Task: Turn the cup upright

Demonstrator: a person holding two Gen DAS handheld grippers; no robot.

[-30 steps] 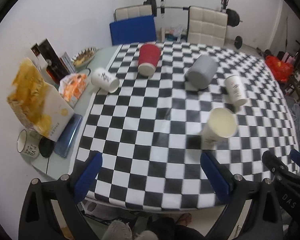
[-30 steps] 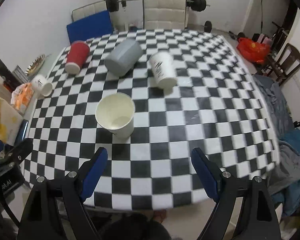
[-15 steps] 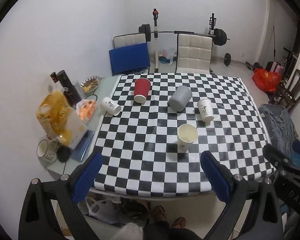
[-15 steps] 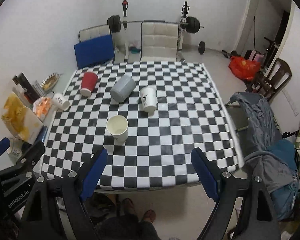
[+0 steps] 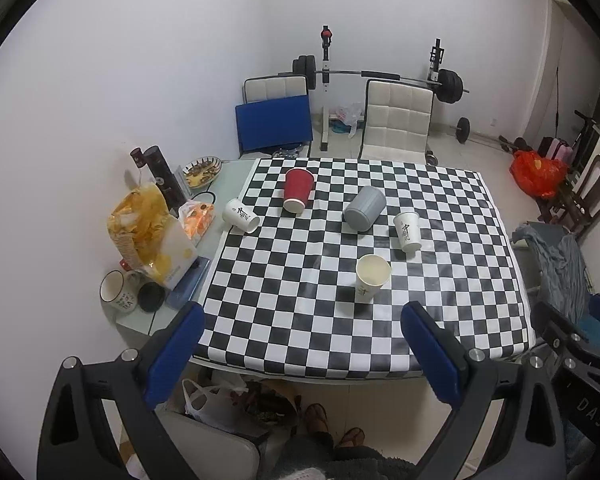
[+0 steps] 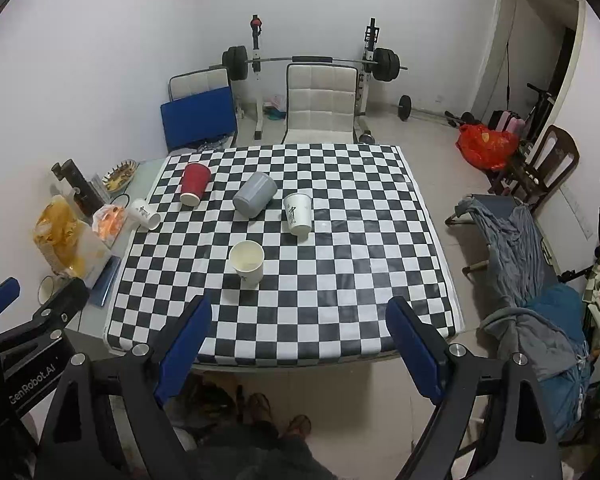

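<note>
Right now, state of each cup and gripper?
cream cup: upright, mouth open upward
red cup: on its side
grey cup: on its side
white cup: on its side, on the cloth
edge cup: on its side, at the cloth's left edge
left gripper: open, empty
right gripper: open, empty

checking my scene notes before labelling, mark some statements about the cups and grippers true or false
1. The cream paper cup nearest the camera stands upright, mouth up. True.
2. The red paper cup stands upright. False: it lies on its side.
3. The left gripper is shut on a cup. False: it is open and holds nothing.
4. The grey cup lies between the red cup and the printed white paper cup. True.
5. The right gripper is open, off the checkered tablecloth. True.
</note>
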